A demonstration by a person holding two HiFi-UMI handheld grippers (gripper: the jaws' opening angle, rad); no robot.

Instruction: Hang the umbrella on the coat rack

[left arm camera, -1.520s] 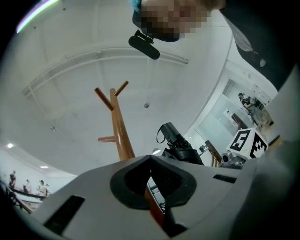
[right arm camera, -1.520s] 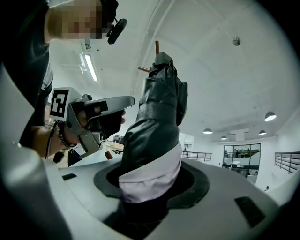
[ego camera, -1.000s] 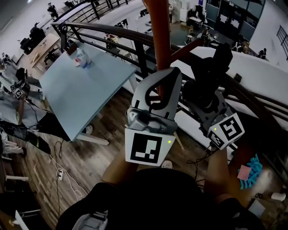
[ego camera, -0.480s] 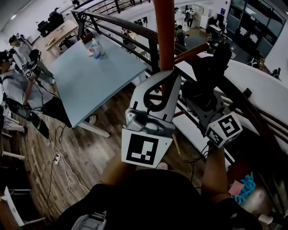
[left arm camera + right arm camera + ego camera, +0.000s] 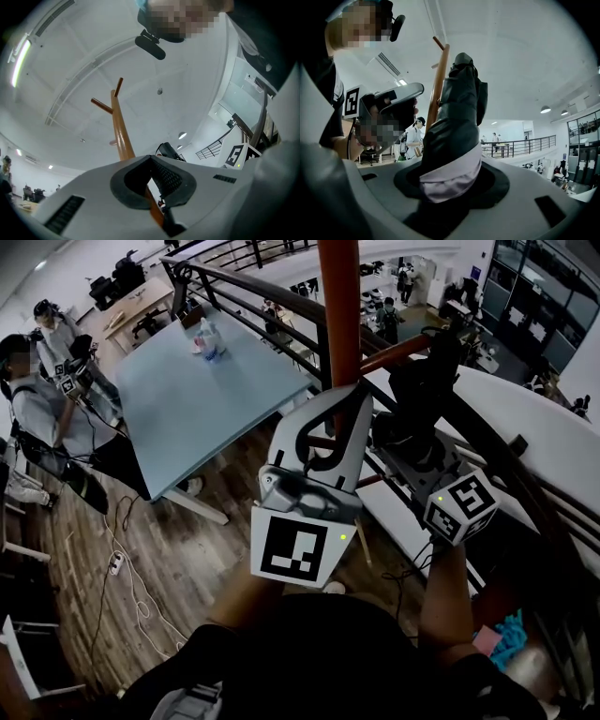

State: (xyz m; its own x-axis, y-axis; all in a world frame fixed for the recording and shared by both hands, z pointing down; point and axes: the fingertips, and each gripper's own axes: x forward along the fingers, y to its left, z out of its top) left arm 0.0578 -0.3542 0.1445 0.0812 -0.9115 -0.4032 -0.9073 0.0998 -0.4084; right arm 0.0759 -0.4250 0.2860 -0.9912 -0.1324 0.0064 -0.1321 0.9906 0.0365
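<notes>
The coat rack's orange-brown wooden pole rises just beyond both grippers, and one peg slants off to the right. In the left gripper view the pole shows its pegs up high. A black folded umbrella with a pale lilac band stands upright in my right gripper, which is shut on it next to the pole. The head view shows the umbrella beside the peg, above the right gripper. My left gripper is against the pole, tips together; I see nothing held between them.
A black railing runs behind the rack, with a drop to a lower floor beyond. A blue-grey table at the left carries a bottle. A person stands at the far left. Cables lie on the wood floor.
The right gripper with the umbrella has sunk a little and shifted slightly left toward the pole. The left gripper has stayed put. The head view has swung, bringing a person in at the left.
</notes>
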